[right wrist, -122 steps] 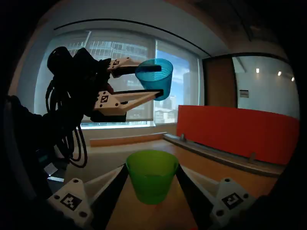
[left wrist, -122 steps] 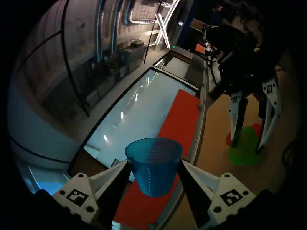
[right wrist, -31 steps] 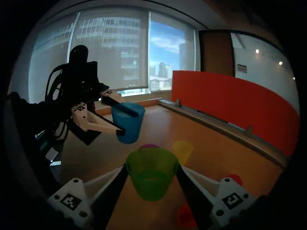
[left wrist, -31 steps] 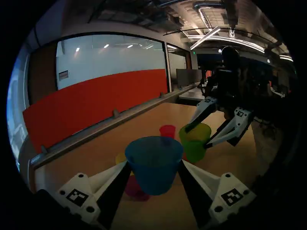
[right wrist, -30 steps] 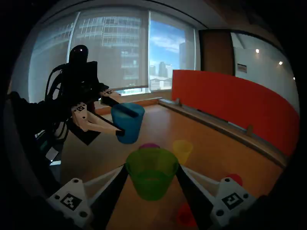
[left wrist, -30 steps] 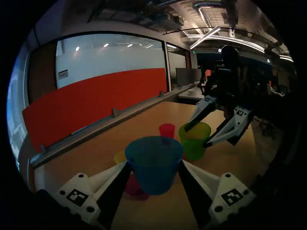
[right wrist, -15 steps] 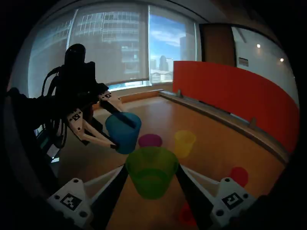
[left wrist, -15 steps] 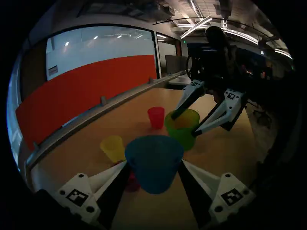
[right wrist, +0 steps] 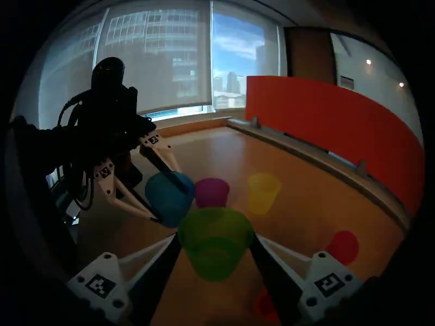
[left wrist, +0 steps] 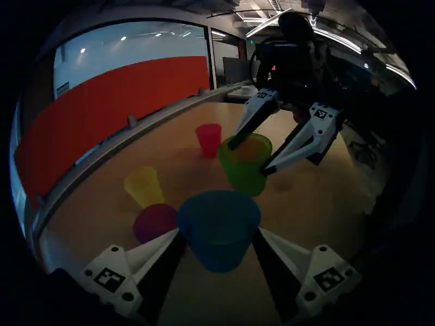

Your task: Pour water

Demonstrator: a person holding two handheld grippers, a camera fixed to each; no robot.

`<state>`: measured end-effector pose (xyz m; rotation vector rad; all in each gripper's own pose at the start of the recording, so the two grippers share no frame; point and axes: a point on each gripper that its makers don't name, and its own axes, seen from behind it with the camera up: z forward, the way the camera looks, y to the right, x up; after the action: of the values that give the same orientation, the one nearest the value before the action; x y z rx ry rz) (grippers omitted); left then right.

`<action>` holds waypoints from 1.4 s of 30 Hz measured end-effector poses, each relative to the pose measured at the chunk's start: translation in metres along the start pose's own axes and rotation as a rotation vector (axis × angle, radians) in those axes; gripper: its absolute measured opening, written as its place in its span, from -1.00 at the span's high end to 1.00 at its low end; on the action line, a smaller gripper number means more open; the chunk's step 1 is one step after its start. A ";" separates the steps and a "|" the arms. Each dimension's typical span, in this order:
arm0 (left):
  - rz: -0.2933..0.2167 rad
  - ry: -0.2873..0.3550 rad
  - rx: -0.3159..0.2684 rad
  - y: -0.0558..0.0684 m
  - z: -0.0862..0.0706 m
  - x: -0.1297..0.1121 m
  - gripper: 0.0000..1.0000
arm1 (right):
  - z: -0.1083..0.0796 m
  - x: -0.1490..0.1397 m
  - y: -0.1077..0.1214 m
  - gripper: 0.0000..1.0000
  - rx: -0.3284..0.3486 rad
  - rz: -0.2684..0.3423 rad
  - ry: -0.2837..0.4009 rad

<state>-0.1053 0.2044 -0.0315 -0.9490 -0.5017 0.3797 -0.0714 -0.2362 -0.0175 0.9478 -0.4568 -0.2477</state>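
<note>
The task is judged to be between two steps. No stream of water is seen, and both held cups are kept about upright above the table (left wrist: 310, 201), so no pouring is going on at this moment. The green cup (right wrist: 216, 239) is clamped between the two fingers of the right gripper (right wrist: 216, 255), which press on its sides. The blue cup (left wrist: 218, 225) is gripped in the same way by the left gripper (left wrist: 218, 242) and is held just beside the green cup, a little apart from it and at about the same height. Low inside the green cup a darker band is seen through the wall, which may be a small amount of water, but this cannot be told for sure. The inside of the blue cup is dark, and it cannot be told if anything is in it. It is therefore supposed that either a pour into the green cup is already made, or one is yet to be done. Three more cups stand on the table and look empty, as far as this can be judged. A purple cup (right wrist: 211, 192) is near the green cup, just beyond it in the right gripper view. A yellow cup (right wrist: 263, 193) is a little farther from the green cup, and a red cup (right wrist: 343, 245) is well apart from it.
</note>
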 end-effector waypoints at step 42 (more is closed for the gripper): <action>0.002 -0.100 -0.060 0.003 0.024 -0.050 -0.66 | 0.035 -0.046 -0.004 -0.82 0.017 -0.010 -0.101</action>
<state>-0.1598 0.1963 -0.0347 -0.9922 -0.6061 0.4173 -0.1287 -0.2453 -0.0155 0.9573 -0.5472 -0.3020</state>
